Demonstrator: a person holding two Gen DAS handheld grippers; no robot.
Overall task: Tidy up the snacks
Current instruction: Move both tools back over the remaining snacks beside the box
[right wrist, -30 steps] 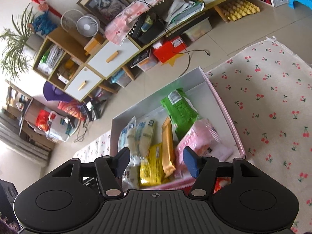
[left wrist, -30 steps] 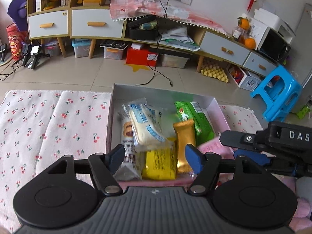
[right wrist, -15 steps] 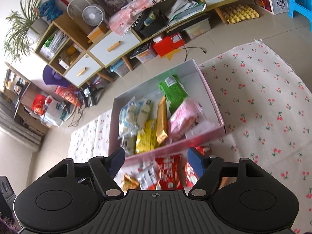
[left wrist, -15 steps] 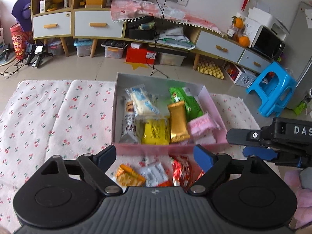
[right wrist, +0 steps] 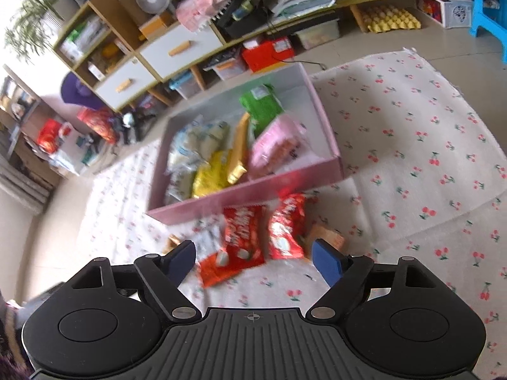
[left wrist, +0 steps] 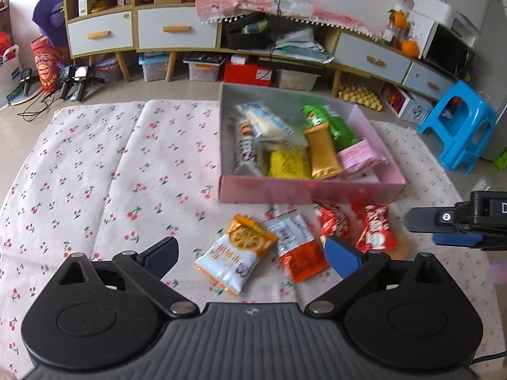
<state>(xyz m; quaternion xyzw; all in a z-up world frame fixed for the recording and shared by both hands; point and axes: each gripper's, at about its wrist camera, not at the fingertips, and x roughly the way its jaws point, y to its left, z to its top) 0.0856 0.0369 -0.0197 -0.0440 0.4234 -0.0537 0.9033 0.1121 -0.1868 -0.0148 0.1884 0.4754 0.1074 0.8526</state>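
Observation:
A pink box (left wrist: 310,188) (right wrist: 247,191) on the cherry-print cloth holds several snack packs: green, gold, yellow, pink and white ones. Loose packs lie on the cloth in front of it: a white-and-orange cracker pack (left wrist: 236,253), an orange-and-silver pack (left wrist: 296,250), and two red packs (right wrist: 233,247) (right wrist: 286,226). My left gripper (left wrist: 252,258) hovers above the cracker pack, its jaws opening, nothing pressed between them. My right gripper (right wrist: 253,261) hangs over the red packs, jaws also opening and empty; it shows at the right edge of the left wrist view (left wrist: 456,231).
A small tan pack (right wrist: 326,237) lies right of the red ones. Beyond the cloth (left wrist: 95,174) stand a low cabinet with drawers (left wrist: 177,31), storage bins, a red box (left wrist: 247,72), a blue stool (left wrist: 459,126) and cables on the floor.
Both grippers have pulled back from over the box, so the loose packs in front of it came into view. Both pairs of jaws have spread wider.

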